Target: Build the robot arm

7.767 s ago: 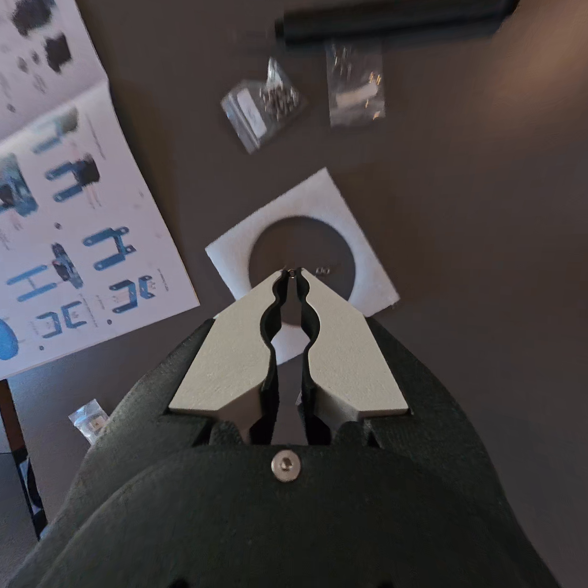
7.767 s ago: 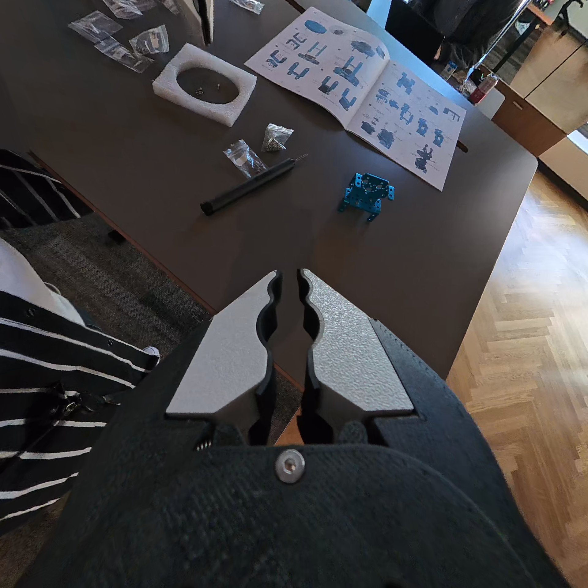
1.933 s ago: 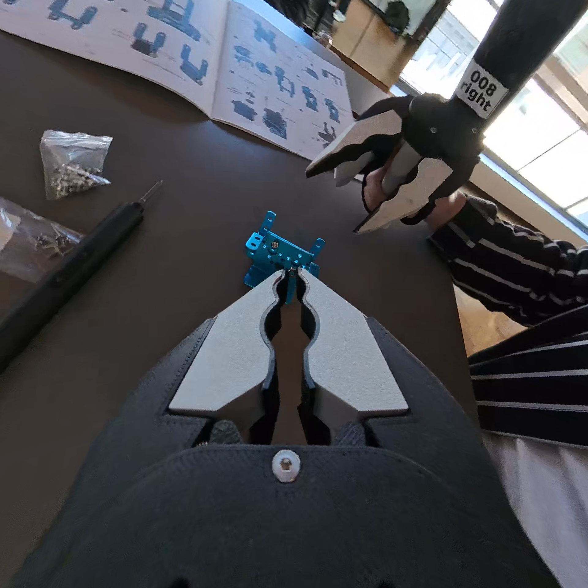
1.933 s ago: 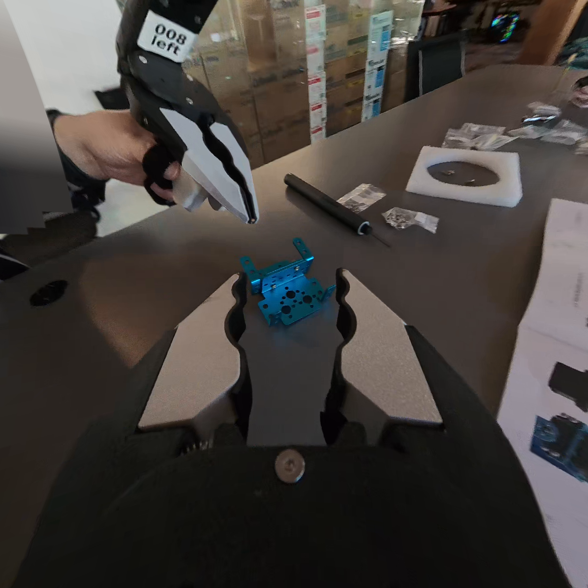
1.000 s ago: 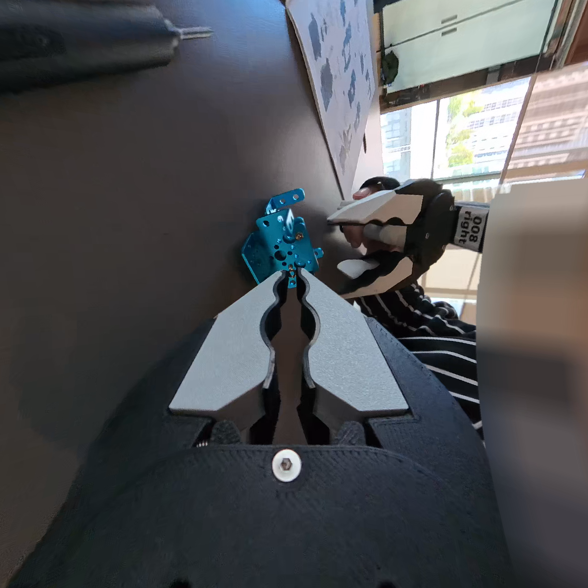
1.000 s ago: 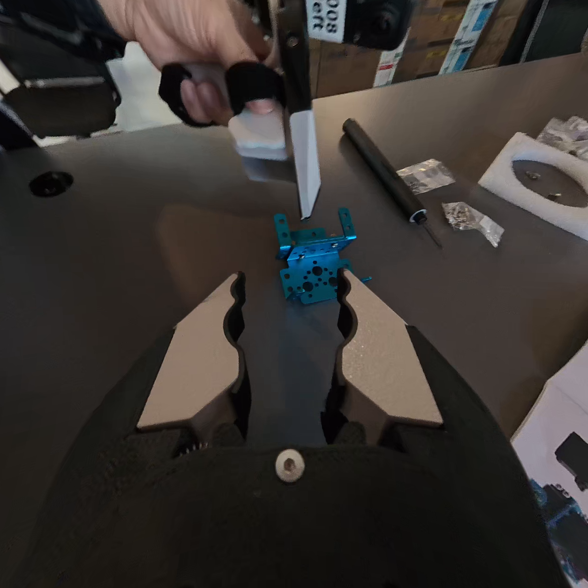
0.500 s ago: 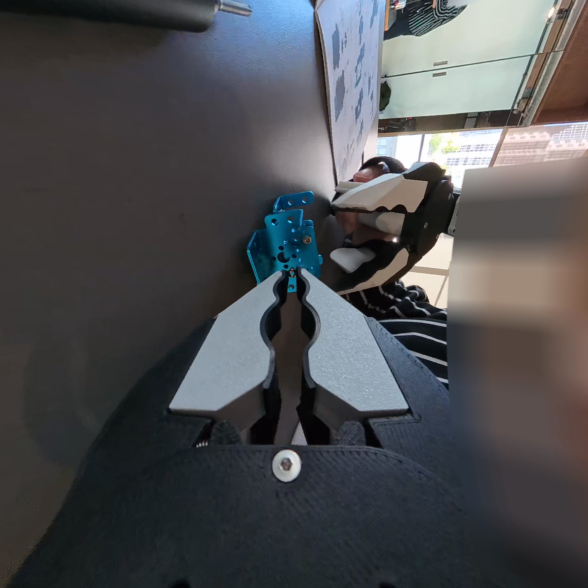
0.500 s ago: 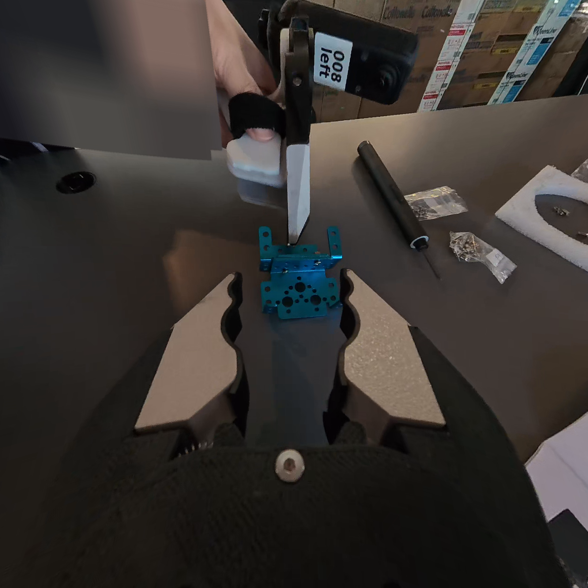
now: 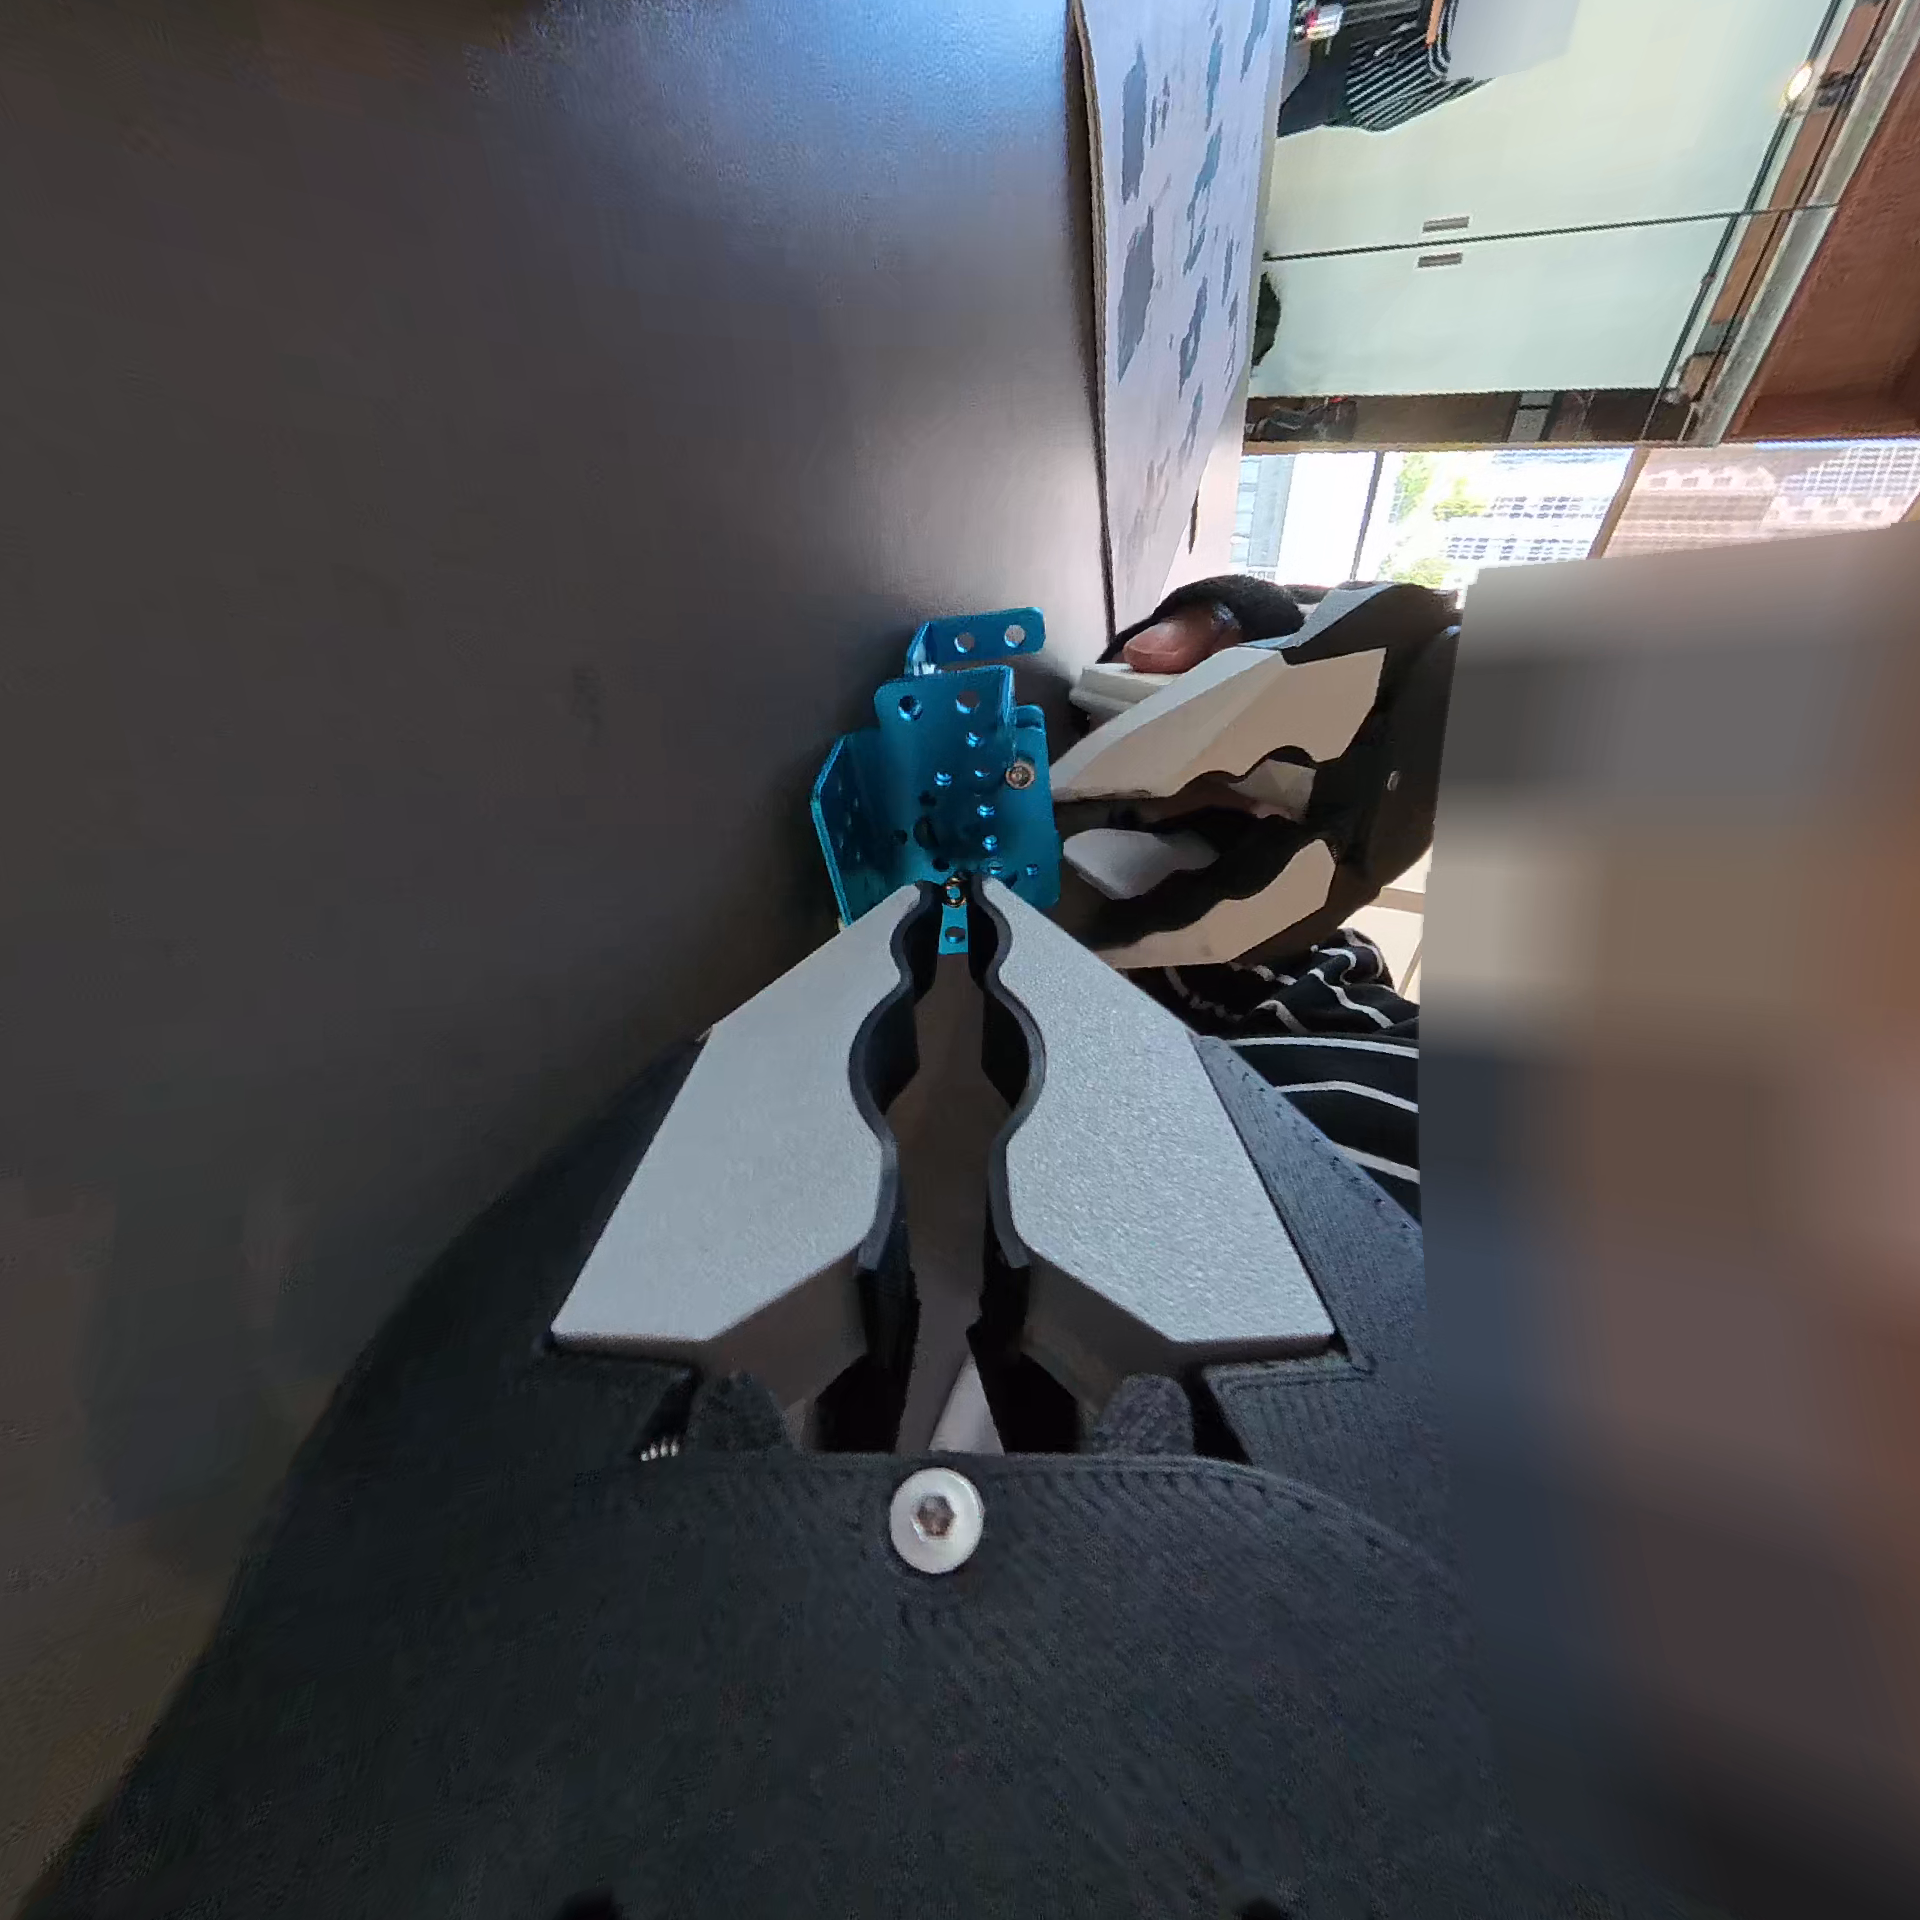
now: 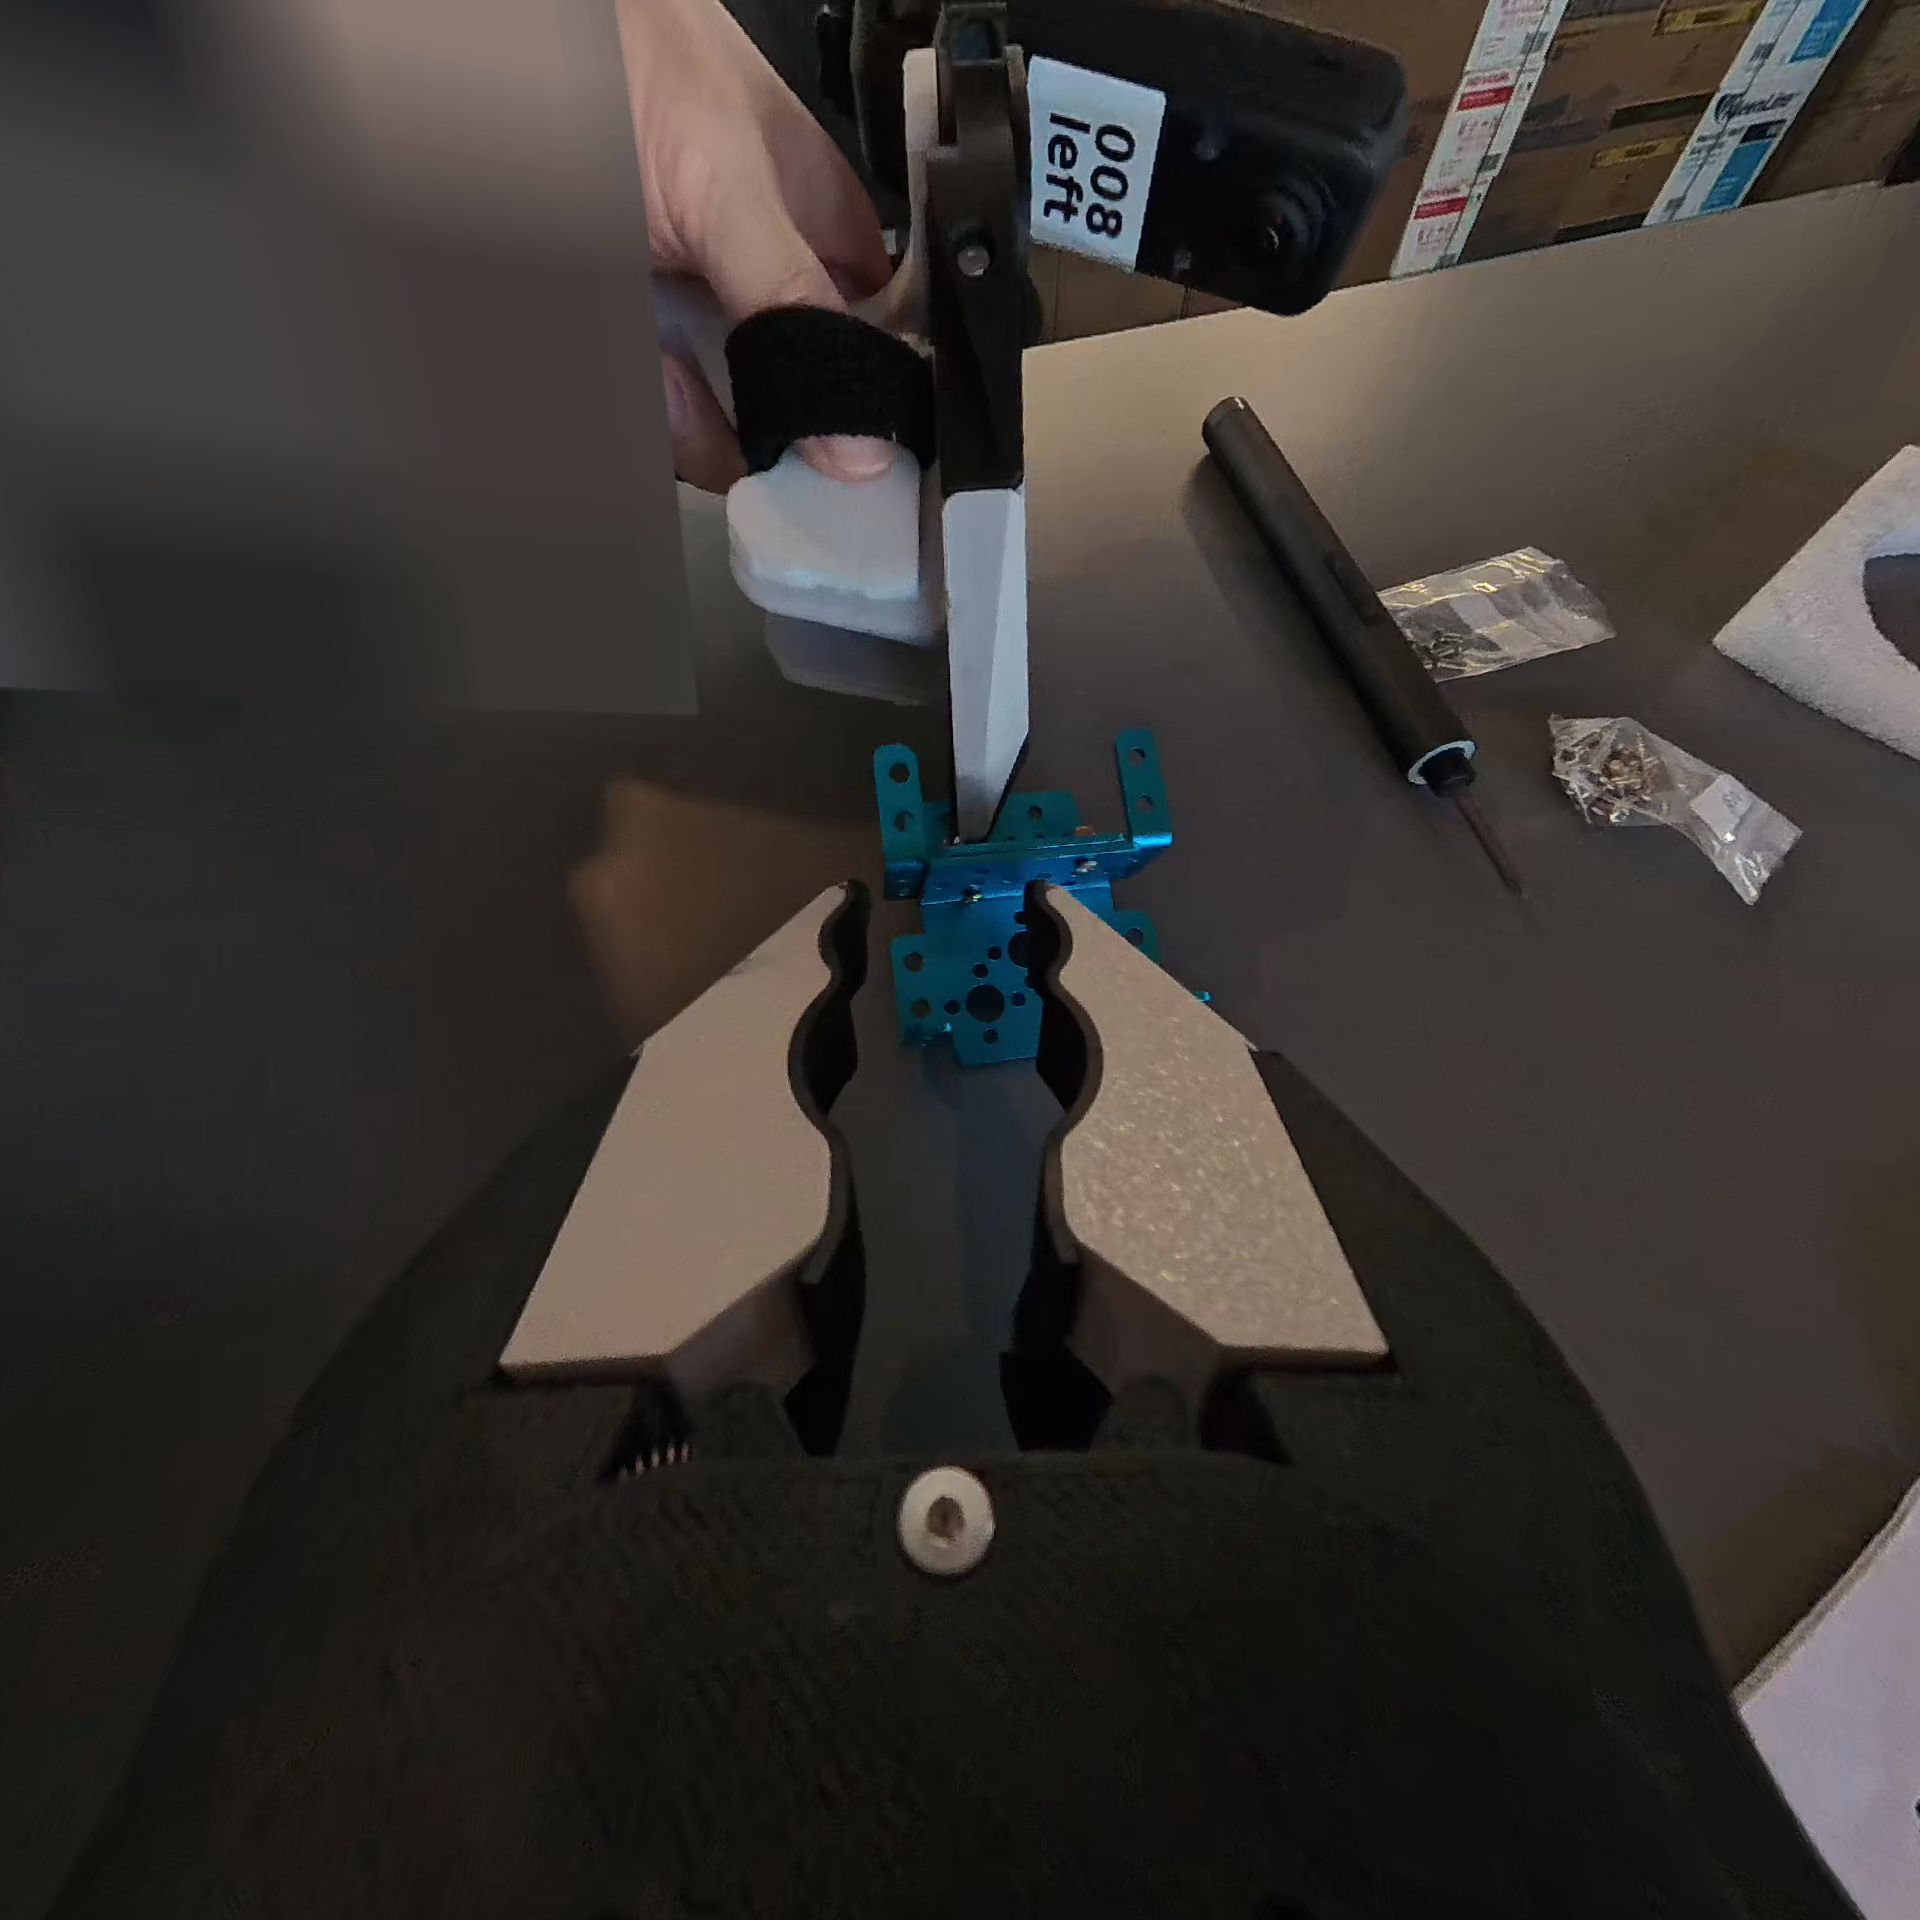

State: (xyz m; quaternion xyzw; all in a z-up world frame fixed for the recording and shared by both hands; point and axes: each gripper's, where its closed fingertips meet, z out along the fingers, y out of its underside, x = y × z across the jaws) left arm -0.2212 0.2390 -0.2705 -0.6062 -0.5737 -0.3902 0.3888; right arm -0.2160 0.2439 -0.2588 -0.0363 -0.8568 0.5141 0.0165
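— So, what sits on the dark tabletop (image 10: 1558, 1091)?
— Blue perforated metal bracket (image 10: 997, 935), folded, two upright ears with holes, small screws along it.
— Left tongs (image 9: 956, 899)?
— Nearly shut, pinching a tiny brass screw (image 9: 954, 890) at the bracket's top edge.
— Right tongs (image 10: 940, 899)?
— Narrowly parted, straddling the bracket. Black screwdriver (image 10: 1340, 603) lies at two o'clock.

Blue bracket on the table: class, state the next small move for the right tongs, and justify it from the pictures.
Probably close the right tongs on the blue bracket. They stand open on either side of its plate without gripping it, while the left tongs, shut on a small brass screw, touch its top; unheld, it could shift.
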